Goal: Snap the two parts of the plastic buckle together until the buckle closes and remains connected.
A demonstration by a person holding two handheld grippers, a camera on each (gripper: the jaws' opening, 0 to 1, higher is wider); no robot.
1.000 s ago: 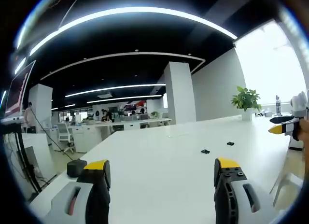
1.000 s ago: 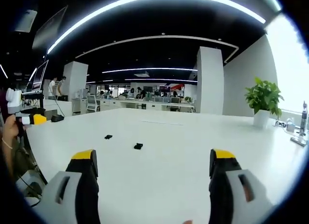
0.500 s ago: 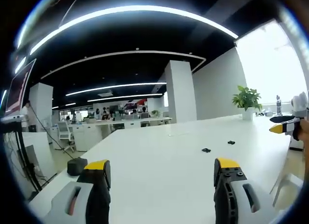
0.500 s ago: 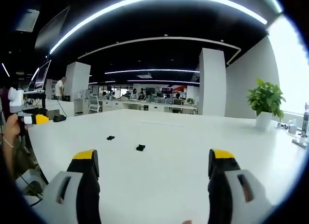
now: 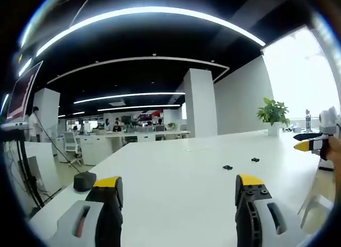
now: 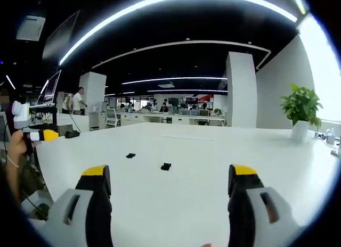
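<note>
Fingers of both grippers stood spread wide and held nothing. In the left gripper view the left gripper (image 5: pixel 174 189) hung low over the white tabletop (image 5: pixel 176 204), its yellow-tipped fingers (image 5: pixel 108 182) well apart with bare surface between them. In the right gripper view the right gripper (image 6: pixel 167 179) was held the same way, open and empty.

Two small black buckle parts lay on the tabletop, apart from each other and well ahead of either pair of fingers. From the left gripper they sat beyond and slightly toward the right finger: the nearer part (image 5: pixel 228 167) and the farther part (image 5: pixel 255 160). From the right gripper they lay ahead, between the fingers and nearer the left one: one part (image 6: pixel 166 166) close to the midline, the other part (image 6: pixel 130 156) further left. With the fingers open, level and aimed at the parts, this looked like a ready stance ahead of a pickup, one part for each gripper; nothing was grasped yet and the buckle was unjoined.

Each gripper also edged into the other's view, yellow tip forward: the right one at the far right of the left gripper view, the left one at the far left of the right gripper view.

Much stayed unclear. The parts were too small and dark to tell which was the pronged half and which the socket, or how they faced. A dark lump (image 5: pixel 84 180) just beyond the left finger could not be identified.
</note>
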